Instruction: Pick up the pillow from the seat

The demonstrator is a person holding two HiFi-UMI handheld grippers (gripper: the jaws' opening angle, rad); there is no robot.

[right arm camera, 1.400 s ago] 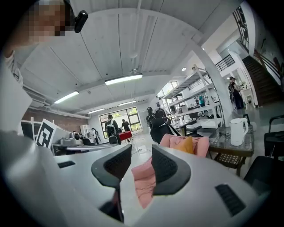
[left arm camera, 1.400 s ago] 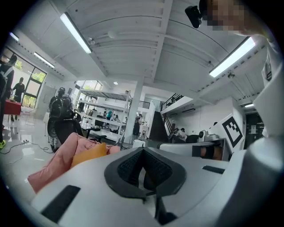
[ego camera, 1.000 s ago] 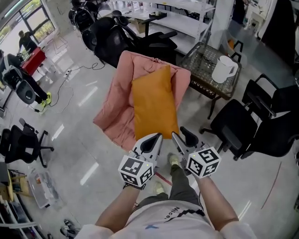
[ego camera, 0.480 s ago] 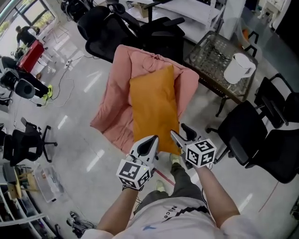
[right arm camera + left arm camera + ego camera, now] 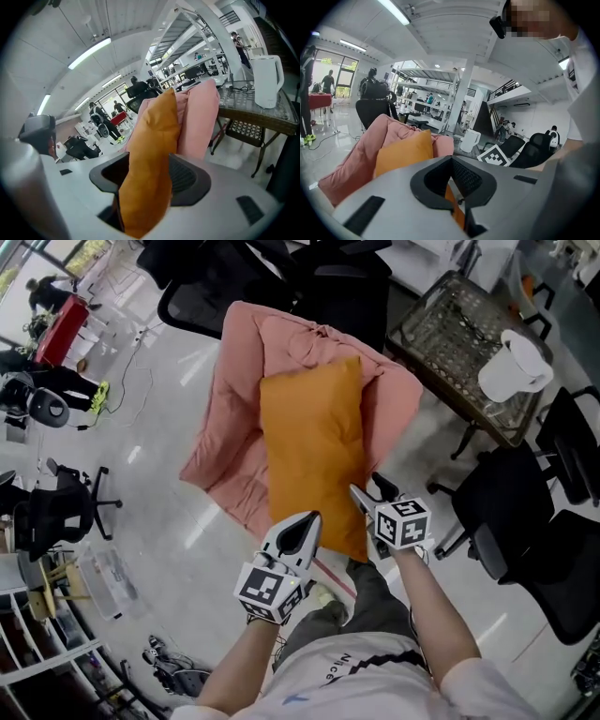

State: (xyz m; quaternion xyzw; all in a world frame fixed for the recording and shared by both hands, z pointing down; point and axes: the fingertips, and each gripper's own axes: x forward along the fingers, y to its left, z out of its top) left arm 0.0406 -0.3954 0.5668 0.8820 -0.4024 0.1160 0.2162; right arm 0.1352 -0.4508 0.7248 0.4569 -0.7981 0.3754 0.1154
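An orange pillow (image 5: 314,451) lies lengthwise on a seat draped in a pink cover (image 5: 239,399). My right gripper (image 5: 368,495) is at the pillow's near right corner. In the right gripper view the pillow's edge (image 5: 152,140) stands between the jaws, which are opening; a dark gap shows beside one pad (image 5: 185,180). My left gripper (image 5: 307,524) hovers just short of the pillow's near edge with its fingers together in a point and nothing in them. The left gripper view shows the pillow (image 5: 401,150) ahead, over the pink cover (image 5: 361,154).
To the right of the seat stands a glass-topped table (image 5: 450,324) with a white kettle (image 5: 517,362). Black office chairs (image 5: 534,540) crowd the right side and more (image 5: 225,277) stand behind the seat. A plastic box (image 5: 108,577) lies on the floor at the left.
The view has closed in on the seat. My right gripper has moved forward onto the pillow's near right corner and its jaws have widened. My left gripper stays just short of the pillow.
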